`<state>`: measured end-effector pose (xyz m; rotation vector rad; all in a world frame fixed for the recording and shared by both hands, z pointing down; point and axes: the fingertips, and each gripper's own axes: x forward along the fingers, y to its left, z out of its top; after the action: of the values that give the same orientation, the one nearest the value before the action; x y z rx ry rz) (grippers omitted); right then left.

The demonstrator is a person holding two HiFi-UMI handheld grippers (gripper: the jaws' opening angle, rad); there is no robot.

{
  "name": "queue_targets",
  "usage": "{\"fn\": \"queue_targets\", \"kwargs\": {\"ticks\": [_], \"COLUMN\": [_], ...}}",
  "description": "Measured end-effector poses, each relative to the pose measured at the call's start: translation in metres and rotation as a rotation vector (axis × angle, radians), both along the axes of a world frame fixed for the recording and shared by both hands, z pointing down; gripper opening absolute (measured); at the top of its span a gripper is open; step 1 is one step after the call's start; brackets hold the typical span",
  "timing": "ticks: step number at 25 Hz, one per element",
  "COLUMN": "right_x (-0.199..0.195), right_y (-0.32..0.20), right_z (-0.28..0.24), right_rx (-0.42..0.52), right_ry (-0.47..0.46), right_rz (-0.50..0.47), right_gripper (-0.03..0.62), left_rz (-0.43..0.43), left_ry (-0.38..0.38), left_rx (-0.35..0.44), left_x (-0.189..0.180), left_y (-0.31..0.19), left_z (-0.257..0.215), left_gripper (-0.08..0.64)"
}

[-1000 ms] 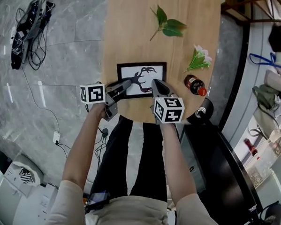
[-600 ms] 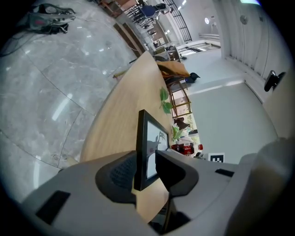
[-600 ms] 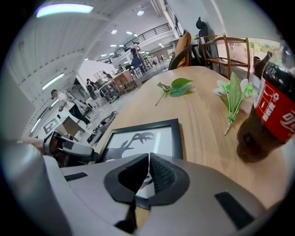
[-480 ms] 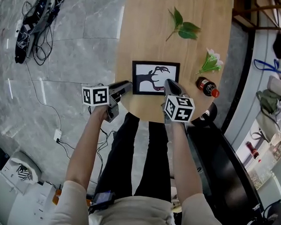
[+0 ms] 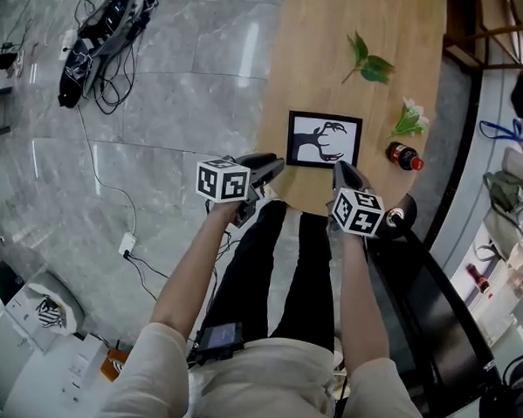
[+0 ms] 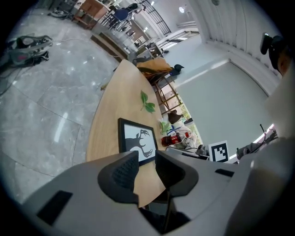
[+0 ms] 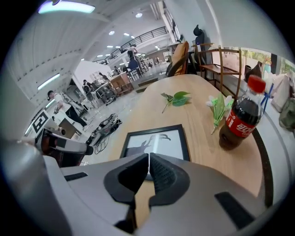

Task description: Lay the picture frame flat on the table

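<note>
The black picture frame (image 5: 324,140) with a dark antler print lies flat on the wooden table (image 5: 314,40), near its front end. It also shows in the left gripper view as the frame (image 6: 137,140) and in the right gripper view as the frame (image 7: 156,143). My left gripper (image 5: 271,166) hovers at the table's front left edge, apart from the frame. Its jaws stand a little apart with nothing between them, as seen at the left gripper (image 6: 146,156). My right gripper (image 5: 341,169) sits just short of the frame's near edge, and the right gripper (image 7: 149,159) is shut and empty.
A cola bottle (image 5: 404,156) stands right of the frame, with a white flower (image 5: 410,120) beyond it. A green leaf sprig (image 5: 367,62) lies farther back. A black chair (image 5: 415,282) is at the right and cables (image 5: 105,29) lie on the floor at the left.
Both grippers have drawn back from over the frame's near edge toward the table's front. The frame stays flat. The head view has shifted, so everything sits further right.
</note>
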<state>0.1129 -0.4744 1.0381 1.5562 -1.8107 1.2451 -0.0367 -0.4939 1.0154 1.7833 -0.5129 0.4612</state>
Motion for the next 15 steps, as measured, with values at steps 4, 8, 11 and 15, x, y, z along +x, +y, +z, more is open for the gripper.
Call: {"fn": "queue_targets", "kwargs": {"ticks": [4, 8, 11, 15], "right_x": [-0.008, -0.017, -0.019, -0.016], "right_y": [0.019, 0.048, 0.076, 0.116], "right_z": [-0.061, -0.129, -0.172, -0.225], "right_rx": [0.013, 0.063, 0.092, 0.139], "right_ry": [0.002, 0.031, 0.038, -0.003], "right_rz": [-0.012, -0.017, -0.054, -0.067], "right_gripper": [0.035, 0.035, 0.035, 0.035], "left_rz": [0.009, 0.02, 0.033, 0.094], "left_ry": [-0.008, 0.033, 0.048, -0.049], "left_rx": [0.083, 0.129, 0.166, 0.304], "left_x": [0.0, 0.002, 0.017, 0.034], "left_y": [0.008, 0.034, 0.065, 0.109], "left_z": [-0.058, -0.125, -0.174, -0.227], "left_gripper": [0.118, 0.118, 0.117, 0.117]}}
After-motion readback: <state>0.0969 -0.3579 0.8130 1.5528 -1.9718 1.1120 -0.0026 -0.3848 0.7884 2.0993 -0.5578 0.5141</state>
